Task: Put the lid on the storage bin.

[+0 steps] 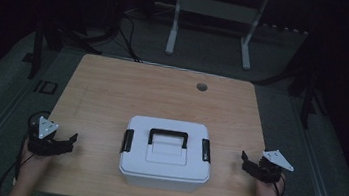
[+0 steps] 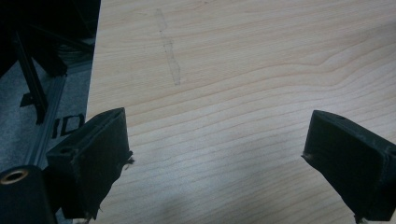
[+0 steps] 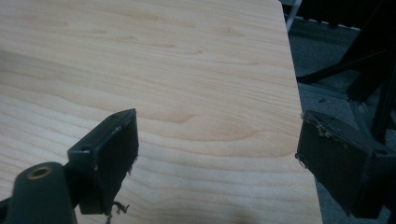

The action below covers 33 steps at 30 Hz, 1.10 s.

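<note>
Two black jaws of the left gripper stand wide apart over bare light wooden table, holding nothing. The right gripper gapes equally wide at the table's right edge, empty too. Between them, well apart from both, sits the white plastic box with black handle and side latches, near the front edge.

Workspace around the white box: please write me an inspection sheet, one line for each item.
Surface: wooden table, a round cable hole near its far edge.
Job's things: white lidded box, black handle lying flat, black latches at both ends.
Clutter: nothing seen.
Grippers: left gripper and right gripper both open, apart from the box.
Cables: black cable trailing from the left gripper.
Surroundings: dark room, white frame legs behind.
</note>
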{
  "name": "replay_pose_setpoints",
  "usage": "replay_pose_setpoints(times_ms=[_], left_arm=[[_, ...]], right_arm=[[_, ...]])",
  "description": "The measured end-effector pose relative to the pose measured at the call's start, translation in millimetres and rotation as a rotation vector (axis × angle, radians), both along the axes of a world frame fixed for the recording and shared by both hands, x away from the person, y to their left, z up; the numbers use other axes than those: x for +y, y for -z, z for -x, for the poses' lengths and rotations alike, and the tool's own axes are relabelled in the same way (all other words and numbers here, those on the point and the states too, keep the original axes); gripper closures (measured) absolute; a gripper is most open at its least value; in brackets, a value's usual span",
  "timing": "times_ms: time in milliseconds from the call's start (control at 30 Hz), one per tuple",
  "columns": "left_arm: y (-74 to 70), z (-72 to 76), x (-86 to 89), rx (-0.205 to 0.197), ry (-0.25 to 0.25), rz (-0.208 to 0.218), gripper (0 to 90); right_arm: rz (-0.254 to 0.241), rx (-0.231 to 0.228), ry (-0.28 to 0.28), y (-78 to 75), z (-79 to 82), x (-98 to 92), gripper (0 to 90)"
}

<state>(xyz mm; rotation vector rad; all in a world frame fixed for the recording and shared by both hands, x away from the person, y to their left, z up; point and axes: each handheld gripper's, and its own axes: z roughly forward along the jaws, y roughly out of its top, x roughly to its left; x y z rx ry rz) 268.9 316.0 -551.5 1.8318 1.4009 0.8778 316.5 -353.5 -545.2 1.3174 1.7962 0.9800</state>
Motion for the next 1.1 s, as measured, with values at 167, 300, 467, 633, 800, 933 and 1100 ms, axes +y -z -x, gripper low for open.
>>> replay_pose_setpoints(times_ms=[167, 300, 467, 633, 800, 933, 1100], left_arm=[[-0.2, 1.8, -2.8, -0.038, -0.039, -0.025, 6.5], [1.5, 4.9, -3.4, -0.066, -0.059, -0.03, 6.5], [1.4, 8.4, -1.6, -0.101, -0.064, -0.013, 6.5], [1.3, 10.8, 0.0, -0.129, -0.105, -0.02, 6.5], [4.6, 8.7, -0.1, -0.118, -0.141, -0.051, 6.5], [4.5, 8.5, 0.0, -0.128, -0.175, -0.057, 6.5], [5.0, 8.5, 1.3, -0.131, -0.212, -0.068, 6.5]], right_arm=[[-0.008, -0.079, -0.013, 0.3, 3.1, -0.9, 12.5], [0.001, -0.114, -0.001, 1.4, 3.8, 0.4, 12.5], [-0.005, -0.136, 0.028, 1.9, 4.4, -2.7, 12.5], [0.007, -0.138, 0.046, 3.1, 4.3, -3.1, 12.5], [0.032, -0.133, 0.071, 3.7, 3.6, 0.0, 12.5], [0.028, -0.13, 0.083, 4.0, 3.6, -0.4, 12.5], [0.003, -0.124, 0.107, 4.3, 3.4, -4.0, 12.5]])
